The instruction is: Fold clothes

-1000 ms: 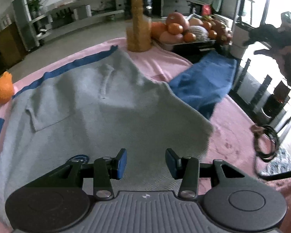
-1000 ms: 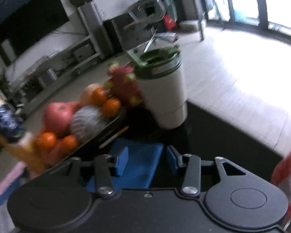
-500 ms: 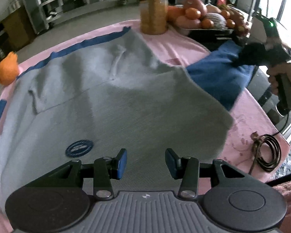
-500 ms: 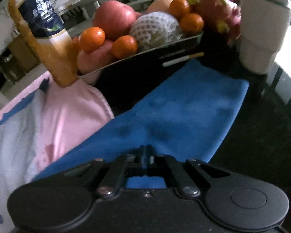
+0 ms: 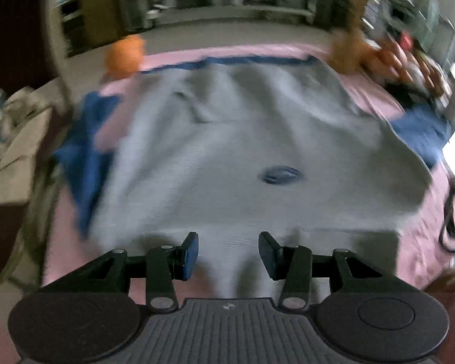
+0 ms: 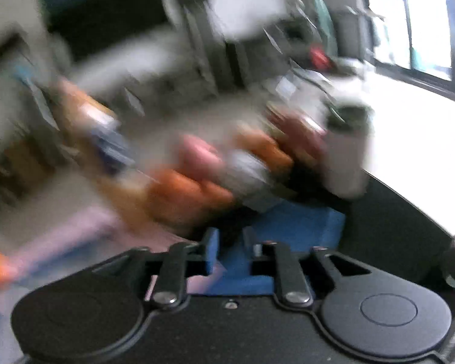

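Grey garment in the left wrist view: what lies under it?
Under the grey garment, a pink cloth and blue fabric show at its edges; anything beneath its middle is hidden.

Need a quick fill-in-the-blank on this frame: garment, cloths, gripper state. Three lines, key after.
The spread-out garment is ____ in colour.
It lies on a ____ cover.
The left gripper has ____ between its jaws.
The cloth ahead of the right gripper is ____.

Missing: grey; pink; nothing; blue
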The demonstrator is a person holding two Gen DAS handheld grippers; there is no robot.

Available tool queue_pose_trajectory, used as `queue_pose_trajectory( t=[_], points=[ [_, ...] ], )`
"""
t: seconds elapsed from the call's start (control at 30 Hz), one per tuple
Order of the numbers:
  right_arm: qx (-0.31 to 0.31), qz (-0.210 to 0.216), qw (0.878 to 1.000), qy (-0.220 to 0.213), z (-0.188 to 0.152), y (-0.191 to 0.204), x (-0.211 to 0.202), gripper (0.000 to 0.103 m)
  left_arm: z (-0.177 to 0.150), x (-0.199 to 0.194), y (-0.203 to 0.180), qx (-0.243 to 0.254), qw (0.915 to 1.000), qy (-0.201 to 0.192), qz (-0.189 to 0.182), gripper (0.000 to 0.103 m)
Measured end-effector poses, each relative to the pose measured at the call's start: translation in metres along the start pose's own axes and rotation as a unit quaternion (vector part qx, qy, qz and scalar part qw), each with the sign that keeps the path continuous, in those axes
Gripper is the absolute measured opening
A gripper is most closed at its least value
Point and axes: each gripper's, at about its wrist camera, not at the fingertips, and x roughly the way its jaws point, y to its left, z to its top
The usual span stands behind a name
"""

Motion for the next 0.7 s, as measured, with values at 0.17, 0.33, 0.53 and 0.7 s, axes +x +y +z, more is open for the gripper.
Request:
queue_pose_trajectory(
  t=[0.17,0.33,0.53,0.7],
  points=[
    [-0.015,0.166,0.986,-0.007,-0.031,0.082,-0.051,0.039,0.018,-0.016,0.091,-0.098,0.9936,-0.033,0.045,0.044],
    [-0.094,0.239,0.965,0.058,-0.054,0.182,-0.028,0.041,0.062,0.0,0.178,-0.198,0.9766,-0.047,0.069,0.036],
    [-0.106,0.311,0.935,0.131,-0.087,0.245,0.009,0.057,0.13,0.066,0.217,-0.219,0.9714,-0.034,0.083,0.036],
    [-0.126,0.3,0.91,0.258,-0.147,0.262,0.058,0.058,0.173,0.142,0.221,-0.205,0.9723,0.012,0.111,0.046]
  ],
)
